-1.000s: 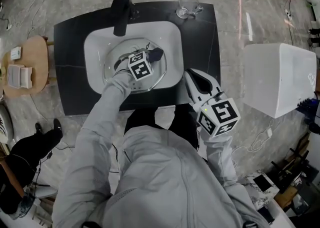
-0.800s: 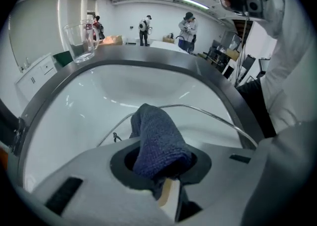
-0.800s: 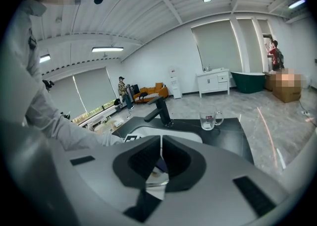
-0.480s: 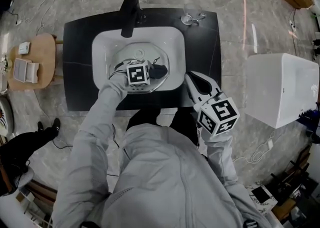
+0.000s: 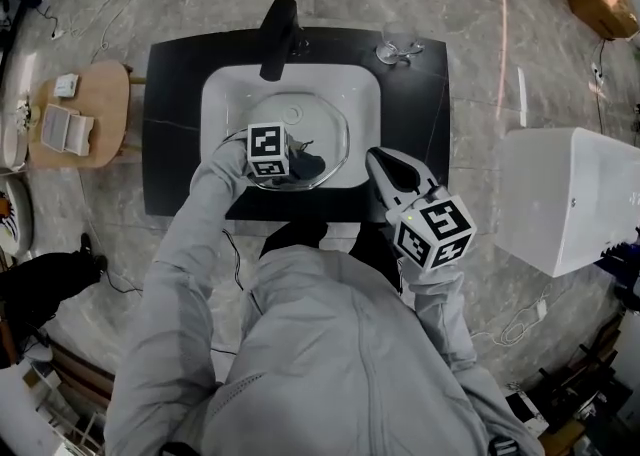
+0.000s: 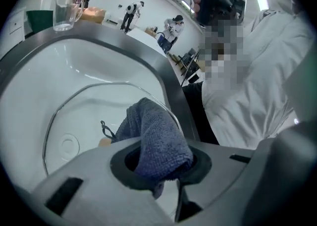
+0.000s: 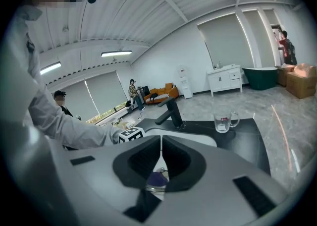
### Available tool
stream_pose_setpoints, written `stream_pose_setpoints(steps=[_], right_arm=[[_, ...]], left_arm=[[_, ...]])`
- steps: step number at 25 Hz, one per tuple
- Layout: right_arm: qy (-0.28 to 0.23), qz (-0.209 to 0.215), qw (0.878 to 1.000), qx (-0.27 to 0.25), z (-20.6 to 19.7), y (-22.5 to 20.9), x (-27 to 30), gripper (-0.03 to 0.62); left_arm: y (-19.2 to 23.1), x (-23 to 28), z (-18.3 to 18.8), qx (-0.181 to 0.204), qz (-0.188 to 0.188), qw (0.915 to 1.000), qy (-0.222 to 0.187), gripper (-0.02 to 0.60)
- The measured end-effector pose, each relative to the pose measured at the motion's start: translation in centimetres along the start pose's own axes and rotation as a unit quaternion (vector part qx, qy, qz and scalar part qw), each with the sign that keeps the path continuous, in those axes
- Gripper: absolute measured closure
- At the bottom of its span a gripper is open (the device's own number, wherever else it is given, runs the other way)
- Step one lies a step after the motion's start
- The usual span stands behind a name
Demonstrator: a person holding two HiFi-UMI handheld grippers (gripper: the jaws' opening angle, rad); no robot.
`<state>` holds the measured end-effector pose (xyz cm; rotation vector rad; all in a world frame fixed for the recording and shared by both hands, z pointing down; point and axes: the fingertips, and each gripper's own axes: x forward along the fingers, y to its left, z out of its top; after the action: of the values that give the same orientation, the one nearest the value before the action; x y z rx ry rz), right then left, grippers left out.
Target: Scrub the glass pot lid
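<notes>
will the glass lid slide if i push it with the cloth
Probably: the glass lid lies loose in the smooth white sink, so it may skate or rock. Being glass, it's likely rigid but chippable.

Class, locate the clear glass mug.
Head view: the clear glass mug stands on the far right corner of the black countertop, right of the black faucet.

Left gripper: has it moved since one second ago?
Yes. Against the faucet, the left gripper, clamping the cloth, has slid leftward and nearer the person.
</notes>
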<state>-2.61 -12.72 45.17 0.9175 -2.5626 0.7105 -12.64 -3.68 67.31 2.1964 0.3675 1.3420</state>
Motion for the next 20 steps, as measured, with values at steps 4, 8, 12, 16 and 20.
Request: stream_pose_setpoints(steps=[4, 8, 12, 16, 20], right_arm=[[0.004, 0.005, 1.0, 0.002, -0.6, 0.1, 0.1, 0.563], [0.009, 0.008, 1.0, 0.005, -0.9, 0.2, 0.3, 0.563], [0.015, 0.012, 1.0, 0.006, -1.1, 0.2, 0.6, 0.563], [0.019, 0.013, 1.0, 0.007, -1.3, 0.3, 0.6, 0.563], [0.025, 0.015, 1.0, 0.006, -1.6, 0.2, 0.6, 0.563]], left_arm=[[-0.3, -0.6, -1.9, -0.025, -0.003, 0.9996, 0.011, 0.497], [-0.1, -1.5, -4.4, -0.056, 0.01, 0.9976, 0.039, 0.497], [0.7, -2.4, -6.4, -0.097, 0.022, 0.9935, 0.056, 0.497], [2.1, -3.1, -8.1, -0.13, 0.056, 0.9867, 0.08, 0.497], [4.3, -4.0, -10.3, -0.16, 0.115, 0.9733, 0.117, 0.497]])
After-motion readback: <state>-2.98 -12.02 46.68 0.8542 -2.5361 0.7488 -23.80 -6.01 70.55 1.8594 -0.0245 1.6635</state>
